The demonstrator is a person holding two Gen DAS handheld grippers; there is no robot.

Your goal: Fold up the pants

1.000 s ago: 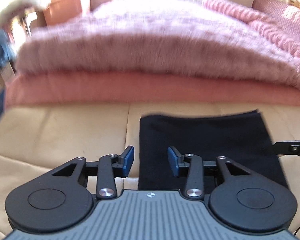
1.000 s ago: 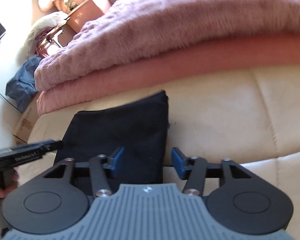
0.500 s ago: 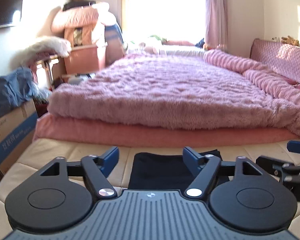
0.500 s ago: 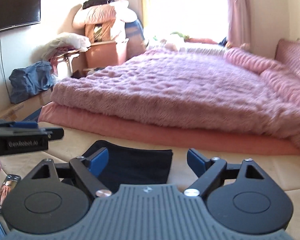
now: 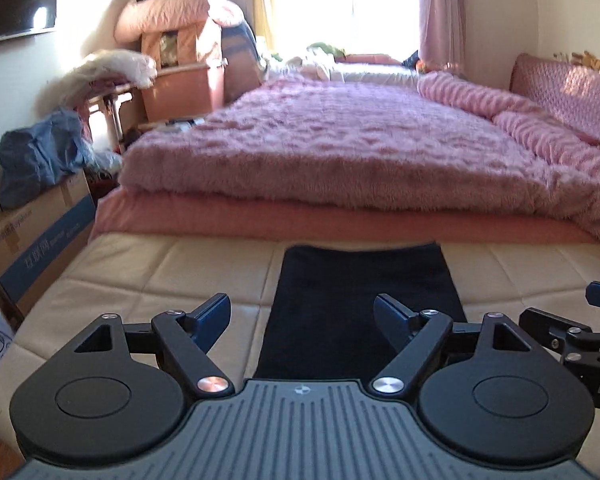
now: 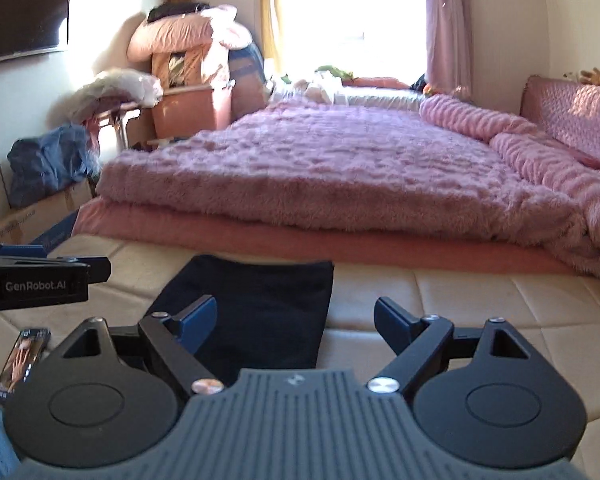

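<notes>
Dark navy pants (image 5: pixel 364 300) are lying flat on a cream quilted mattress (image 5: pixel 160 276), already folded into a neat, compact rectangle. The far edge of the pants is sitting just in front of a bed covered by a fluffy pink blanket (image 5: pixel 340 148).

The left gripper (image 5: pixel 302 314) is hovering above the near end of the pants with its fingers spread wide and holding nothing. The right gripper (image 6: pixel 296 316) is hovering beside it, its fingers also spread wide and empty, with the right edge of the pants (image 6: pixel 260 304) showing between them. Neither gripper is touching the fabric. Each gripper is appearing at the edge of the other's view.

Judging by the tidy shape, the folding is looking finished or nearly so: no loose legs or waistband are showing, and the edges are lying straight. At most, one further fold or a final smoothing may be remaining, though the pictures are not making that certain.

A phone (image 6: pixel 22 358) is resting on the mattress to the left of the pants. A cardboard box (image 5: pixel 32 240) with blue clothing piled on it is standing beside the bed at the left.
</notes>
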